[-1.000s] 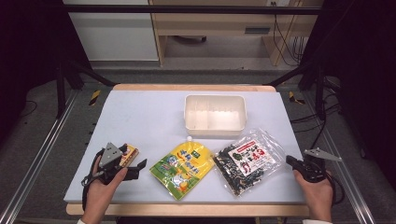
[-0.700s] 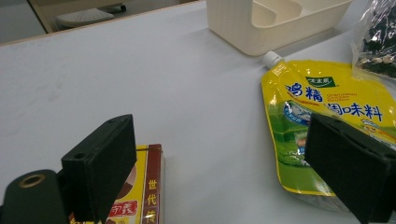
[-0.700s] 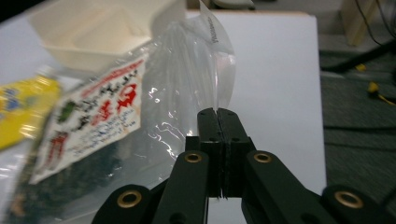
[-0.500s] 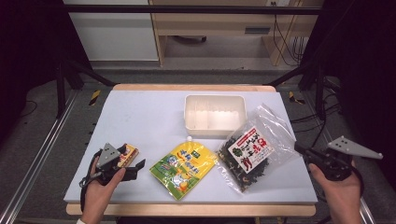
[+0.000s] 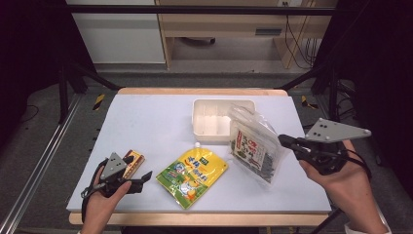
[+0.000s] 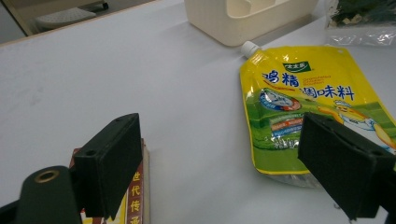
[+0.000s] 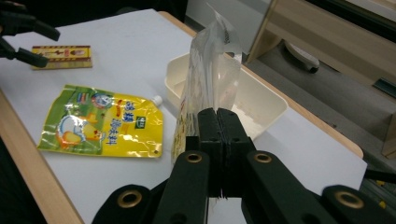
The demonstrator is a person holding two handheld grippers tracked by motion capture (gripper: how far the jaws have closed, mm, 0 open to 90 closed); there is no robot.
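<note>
Clear bag (image 5: 253, 144) of dark dried stuff hangs off the surface (image 5: 146, 126), pinched at one edge by the right gripper (image 5: 287, 142), jaws clamped tight on the film. Bag's long axis runs roughly upright w/ a slant; its top corner sits over the cream tray (image 5: 209, 119), which lies just beyond & left of that gripper, so likely a short carry to it. Yellow pouch (image 5: 192, 175) lies flat nearby. Left gripper (image 5: 141, 179) rests wide, nothing btwn jaws, jaws just been closing a bit, beside a small red-yellow box (image 5: 132, 163).
</note>
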